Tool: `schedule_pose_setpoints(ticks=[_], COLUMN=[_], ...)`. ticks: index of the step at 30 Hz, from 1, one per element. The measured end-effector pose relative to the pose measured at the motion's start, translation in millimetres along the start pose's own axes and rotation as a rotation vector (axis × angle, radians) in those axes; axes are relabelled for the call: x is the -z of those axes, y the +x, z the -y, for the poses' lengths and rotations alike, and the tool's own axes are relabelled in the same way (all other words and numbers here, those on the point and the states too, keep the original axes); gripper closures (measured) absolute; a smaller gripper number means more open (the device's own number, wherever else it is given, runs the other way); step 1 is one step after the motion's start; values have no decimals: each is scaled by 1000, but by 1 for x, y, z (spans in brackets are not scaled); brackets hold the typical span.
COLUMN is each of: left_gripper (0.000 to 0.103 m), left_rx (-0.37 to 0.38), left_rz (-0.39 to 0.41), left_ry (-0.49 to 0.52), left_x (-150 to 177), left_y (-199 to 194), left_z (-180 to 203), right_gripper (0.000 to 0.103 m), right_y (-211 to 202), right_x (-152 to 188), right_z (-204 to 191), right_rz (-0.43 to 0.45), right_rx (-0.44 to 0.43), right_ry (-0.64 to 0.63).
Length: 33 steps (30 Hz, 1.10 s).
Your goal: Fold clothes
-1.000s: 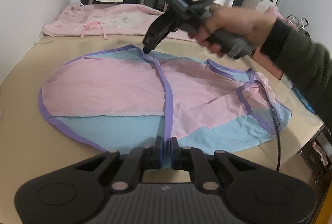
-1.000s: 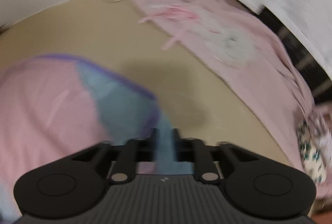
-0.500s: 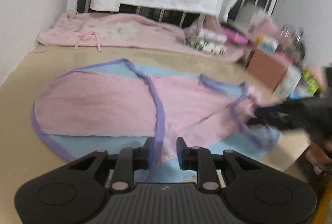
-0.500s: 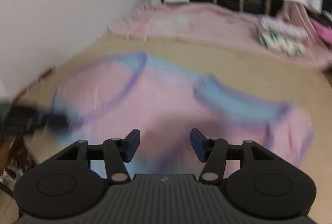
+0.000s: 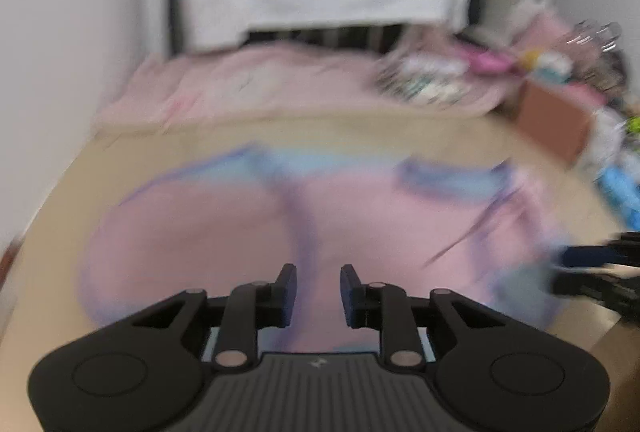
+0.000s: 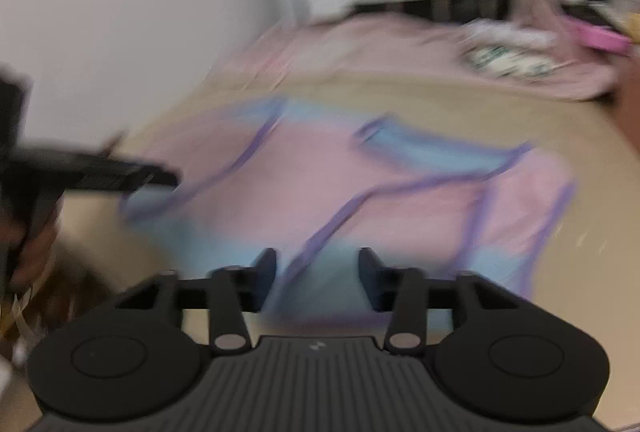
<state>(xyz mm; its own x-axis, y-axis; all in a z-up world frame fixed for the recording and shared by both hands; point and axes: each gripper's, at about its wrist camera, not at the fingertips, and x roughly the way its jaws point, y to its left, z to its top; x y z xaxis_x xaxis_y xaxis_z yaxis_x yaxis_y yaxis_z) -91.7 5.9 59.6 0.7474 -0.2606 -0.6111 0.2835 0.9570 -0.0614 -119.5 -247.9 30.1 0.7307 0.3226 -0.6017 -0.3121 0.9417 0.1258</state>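
Now both my hand-held grippers, left (image 5: 318, 290) and right (image 6: 317, 274), hang released, grasping nothing, over one pink-and-blue garment (image 5: 248, 228) spread flat on the tabletop (image 5: 360, 133); second pink cloth (image 5: 256, 83) at twelve o'clock.

light: soft, even, indoor | shadows: faint | blur: heavy motion smear, both views | sharp: near gripper (image 5: 318, 290) bodies only | edges: fisheye curvature, dark corners

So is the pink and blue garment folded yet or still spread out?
Partly folded: pink and blue garment lies flat on the table, pink flaps over blue.
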Motion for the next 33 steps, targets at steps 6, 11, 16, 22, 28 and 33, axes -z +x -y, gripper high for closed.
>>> schedule_pose_setpoints(ticks=[6,11,16,22,28,33], left_gripper=[72,72,73,70,93,90], left_rx=[90,98,157,192,138,147], left_rz=[-91,-146,-184,-156,-143,-120], left_ry=[200,178,106,187,175,150], left_x=[-25,-17,-12,-8,4,12], left_y=[75,97,84,72,74,64], left_z=[94,93,72,88,94,88], right_gripper=[66,101,100,55,56,67], right_y=[49,50,-4,-15,-1,60], right_x=[-31,-22,6,18,-18,-54], right_z=[63,75,58,57,91,71], right_rz=[23,-10,-18,-55,62,-2], right_rx=[286,243,212,192,206,87], right_ry=[51,58,-47,-45,108,87])
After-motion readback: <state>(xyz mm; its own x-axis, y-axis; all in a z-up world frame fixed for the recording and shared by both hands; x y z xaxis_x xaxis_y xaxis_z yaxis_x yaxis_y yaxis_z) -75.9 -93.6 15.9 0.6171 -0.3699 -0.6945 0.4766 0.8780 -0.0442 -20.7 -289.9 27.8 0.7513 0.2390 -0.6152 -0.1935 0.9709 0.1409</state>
